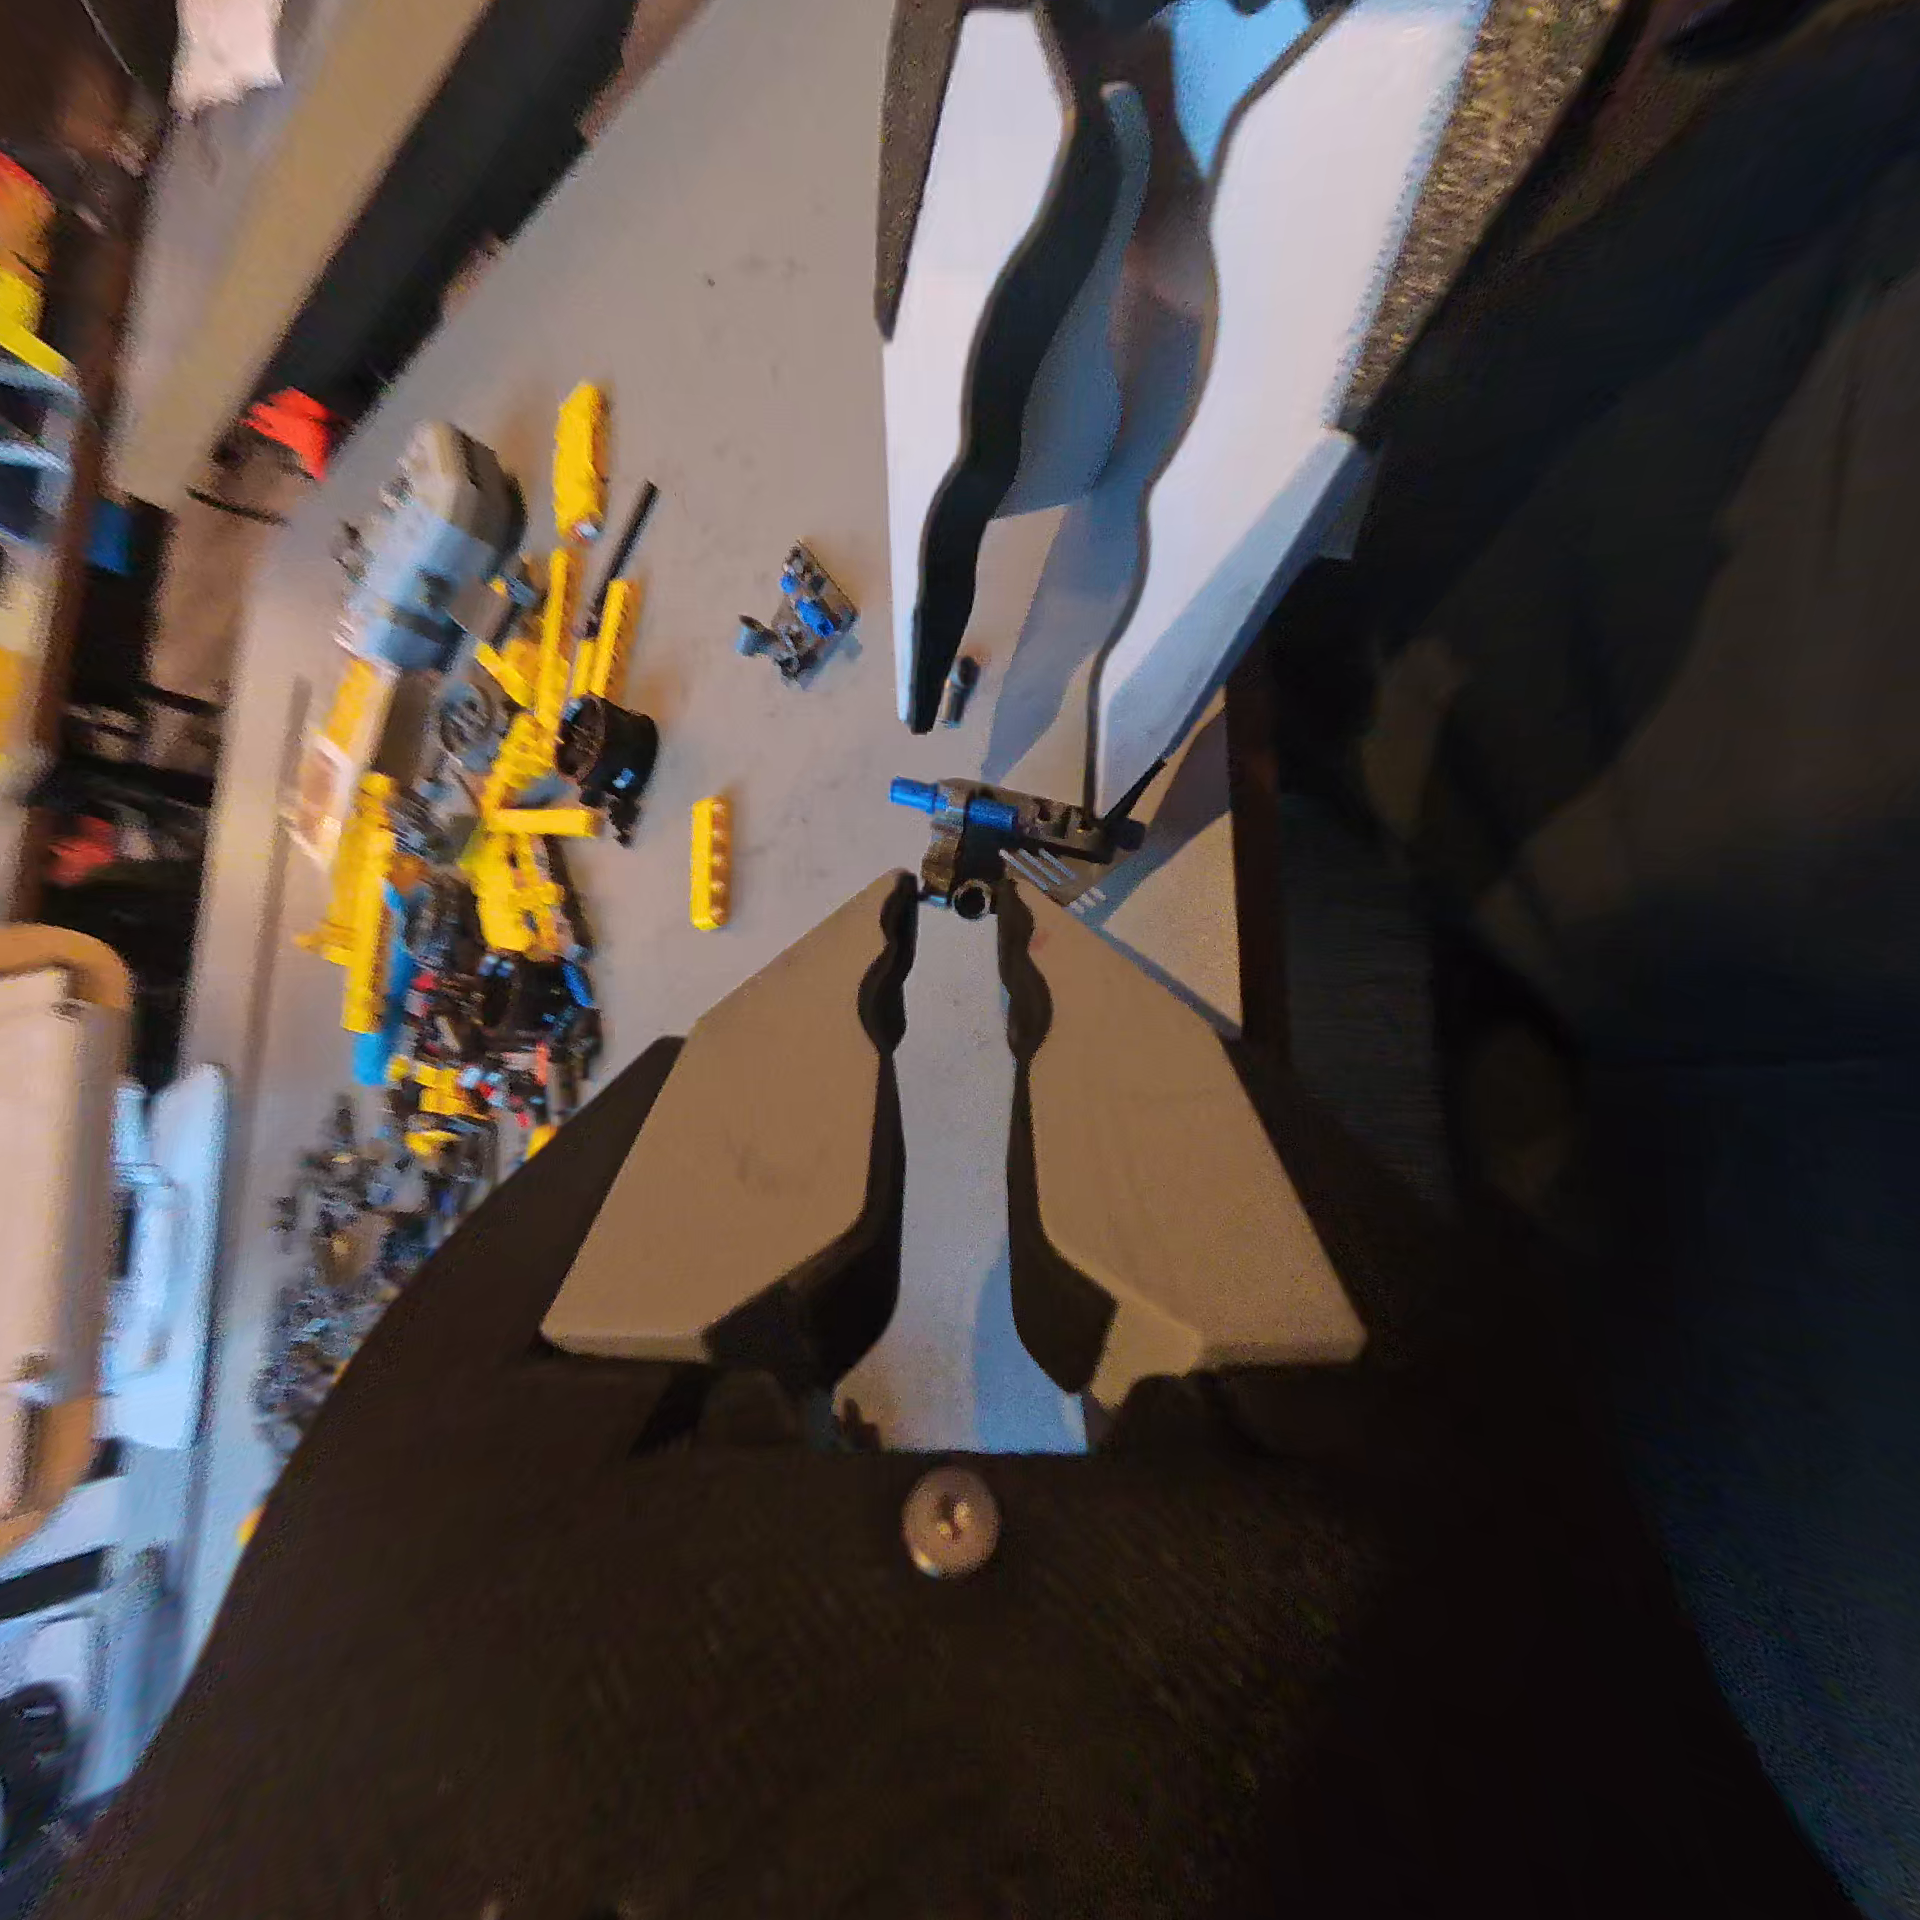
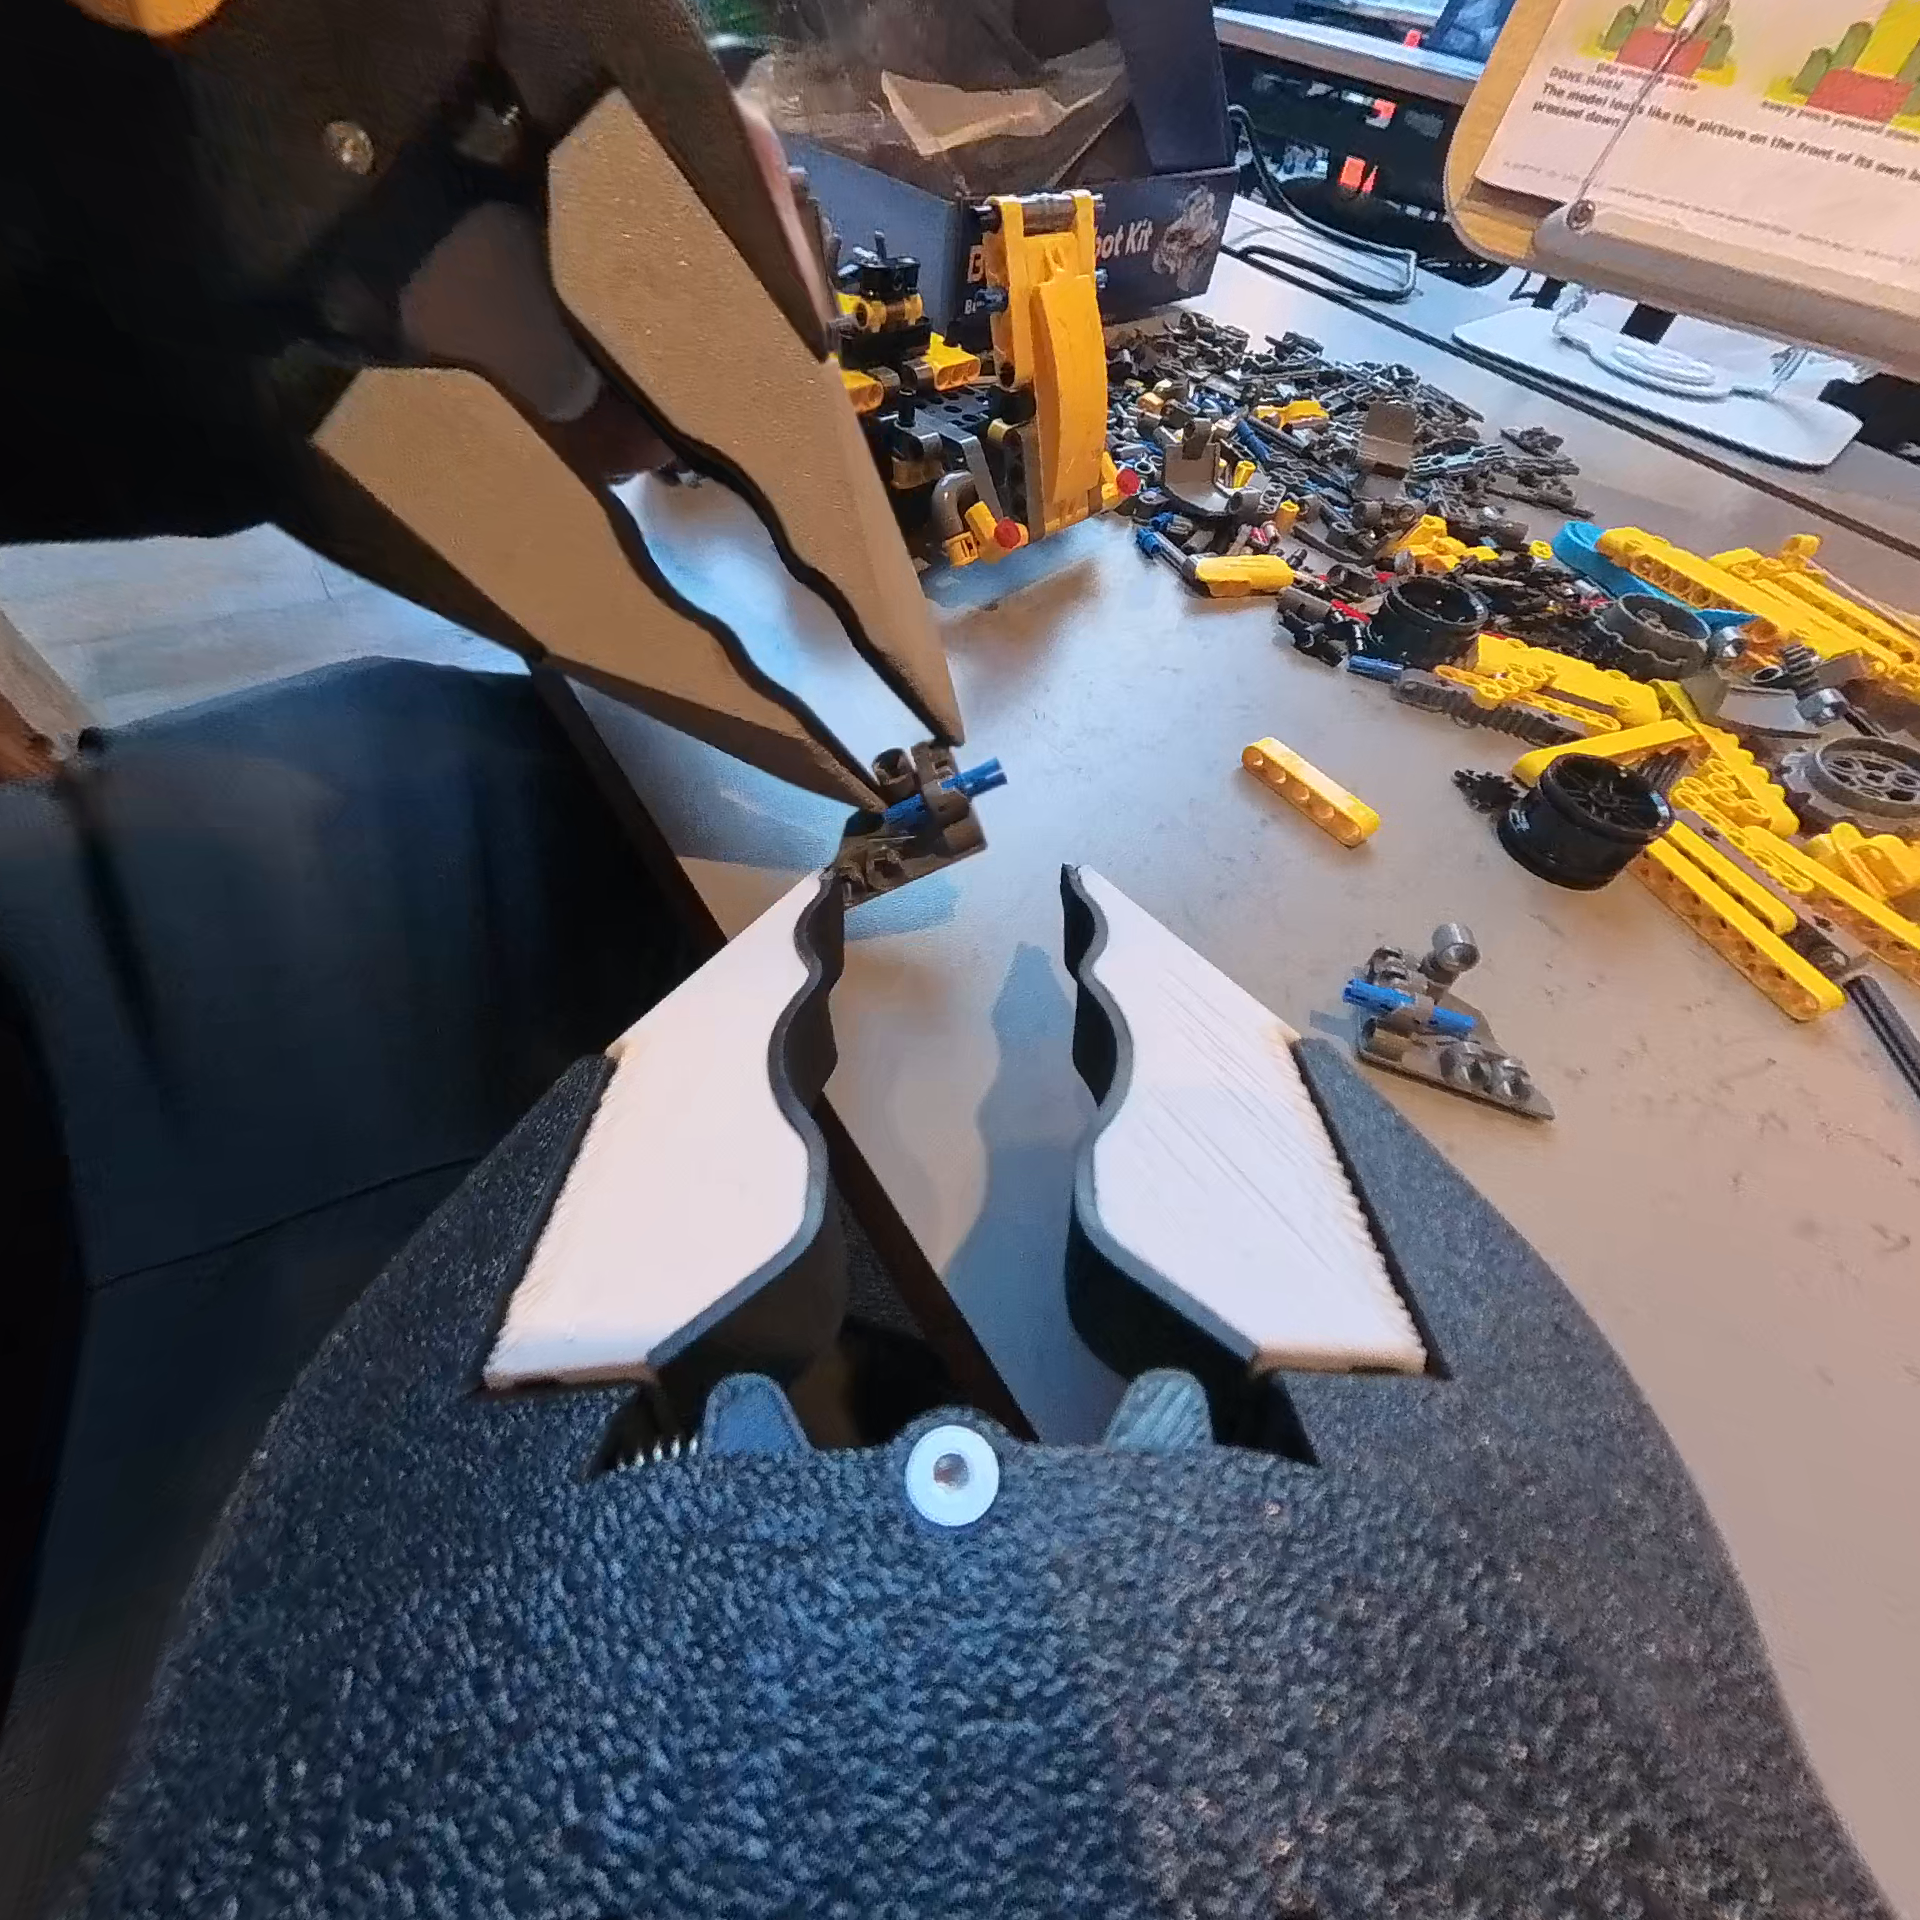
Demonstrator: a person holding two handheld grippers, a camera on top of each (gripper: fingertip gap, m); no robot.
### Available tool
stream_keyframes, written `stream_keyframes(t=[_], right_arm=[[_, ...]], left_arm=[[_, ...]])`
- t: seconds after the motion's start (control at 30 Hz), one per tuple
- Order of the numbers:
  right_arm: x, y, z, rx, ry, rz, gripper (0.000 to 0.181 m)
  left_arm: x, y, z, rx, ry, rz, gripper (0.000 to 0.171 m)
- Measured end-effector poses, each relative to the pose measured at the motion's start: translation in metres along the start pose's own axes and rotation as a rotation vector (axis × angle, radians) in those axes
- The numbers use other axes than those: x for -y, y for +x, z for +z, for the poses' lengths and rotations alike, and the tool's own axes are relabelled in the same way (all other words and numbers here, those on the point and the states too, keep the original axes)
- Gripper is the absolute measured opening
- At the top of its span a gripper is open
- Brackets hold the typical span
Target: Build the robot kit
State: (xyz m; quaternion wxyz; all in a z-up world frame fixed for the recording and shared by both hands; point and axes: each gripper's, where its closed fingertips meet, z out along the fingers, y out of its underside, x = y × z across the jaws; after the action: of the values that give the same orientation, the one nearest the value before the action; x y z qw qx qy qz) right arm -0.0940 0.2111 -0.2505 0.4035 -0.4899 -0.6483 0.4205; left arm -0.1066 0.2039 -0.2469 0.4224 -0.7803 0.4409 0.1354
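Left claw (image 1: pixel 961 894) pinches grey toy part (image 1: pixel 997 831) over desk (image 2: pixel 1143 727) edge; right claw (image 2: pixel 945 883) spread, one tip touching it.

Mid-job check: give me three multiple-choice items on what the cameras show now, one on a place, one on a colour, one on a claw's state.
1. Where does the short yellow beam lie?
A. Alone on the table, apart from the parts pile
B. Between the right claw's fingers
C. On top of the dark box

2. What colour are the pins sticking out of the small grey assembly at the left claw?
A. Red
B. Blue
C. Green

3. What state is the right claw in?
A. Shut on a wheel
B. Open, nothing gripped between its fingers
C. Shut on the yellow beam

Answers:
1 A, bare table shows all round the beam.
2 B, both wrist views show blue pins.
3 B, a wide gap shows between its white fingers.
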Motion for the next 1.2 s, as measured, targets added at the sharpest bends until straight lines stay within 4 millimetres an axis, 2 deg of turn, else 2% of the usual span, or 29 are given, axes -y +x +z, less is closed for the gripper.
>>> stream_keyframes(t=[0.07,0.33,0.5,0.6,0.7,0.77,0.83,0.9,1.2], right_arm=[[0.000,-0.001,0.000,0.002,0.001,-0.006,0.042],[0.000,-0.002,-0.001,0.008,0.006,-0.008,0.042],[0.000,-0.001,-0.003,0.011,0.006,0.008,0.042],[0.002,0.012,-0.009,-0.018,0.018,0.058,0.040],[-0.002,0.033,-0.019,-0.068,0.000,0.133,0.018],[-0.006,0.042,-0.023,-0.078,-0.037,0.173,0.022],[-0.014,0.047,-0.023,-0.085,-0.103,0.179,0.034],[-0.021,0.044,-0.021,-0.061,-0.161,0.164,0.035],[-0.026,0.037,-0.010,0.006,-0.298,0.172,0.034]], left_arm=[[0.000,0.000,0.001,0.033,0.006,0.047,0.014],[0.004,-0.002,0.001,0.043,0.030,0.047,0.013],[-0.004,0.005,0.005,0.002,-0.018,0.048,0.014],[-0.010,0.009,0.006,-0.050,-0.050,-0.013,0.013],[-0.013,0.014,0.003,-0.132,-0.052,-0.113,0.013],[-0.015,0.015,0.003,-0.171,-0.068,-0.174,0.013],[-0.016,0.013,0.003,-0.180,-0.087,-0.203,0.013],[-0.015,0.012,0.003,-0.184,-0.087,-0.214,0.013],[-0.008,0.007,-0.005,-0.210,-0.032,-0.301,0.013]])
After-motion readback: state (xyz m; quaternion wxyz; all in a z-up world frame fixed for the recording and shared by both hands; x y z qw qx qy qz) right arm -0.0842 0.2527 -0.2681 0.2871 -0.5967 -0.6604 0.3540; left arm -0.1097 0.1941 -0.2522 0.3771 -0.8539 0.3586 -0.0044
